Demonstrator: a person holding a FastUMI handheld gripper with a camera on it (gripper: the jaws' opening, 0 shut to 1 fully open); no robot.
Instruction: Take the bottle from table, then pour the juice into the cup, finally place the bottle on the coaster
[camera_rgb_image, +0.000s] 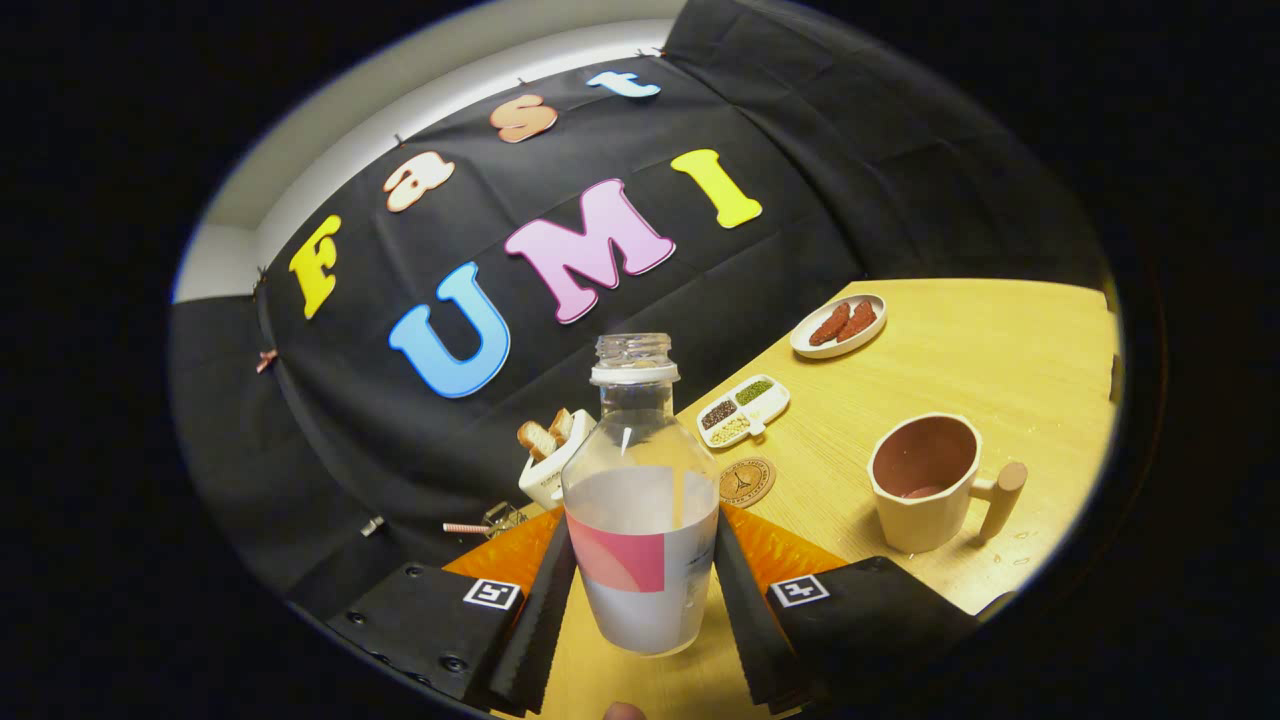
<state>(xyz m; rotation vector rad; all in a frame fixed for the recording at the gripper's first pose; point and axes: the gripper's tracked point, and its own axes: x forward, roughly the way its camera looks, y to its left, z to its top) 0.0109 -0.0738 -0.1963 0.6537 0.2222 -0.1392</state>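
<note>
Clear plastic bottle (640, 500), cap off, sits clamped between the gripper (640, 590) fingers, both pads pressing its sides approx. at the label band. Bottle is lifted off the table (960, 340), tilted w/ the whole view, mouth open at top. Whitish liquid fills roughly the lower half; label w/ pink patch wraps the bottom part.

Just beyond the bottle, to its right, a round brown coaster (747, 481) lies flat on the wood, nothing on it. Further right, near the gripper's right finger, a cream cup (925, 483) w/ brown inside and a wooden peg handle stands upright; a little pinkish liquid at its bottom. A few drops on the table by the cup.

Behind the coaster: small white divided tray (744, 410) w/ seeds/grains in 3 compartments. Well beyond, a white oval plate (838, 325) w/ two reddish-brown pieces. Left of the bottle, partly hidden by it, a white square holder (550, 465) w/ bread-like slices. Near that, at the table edge, a striped straw-like item (465, 527), too small to tell.
</note>
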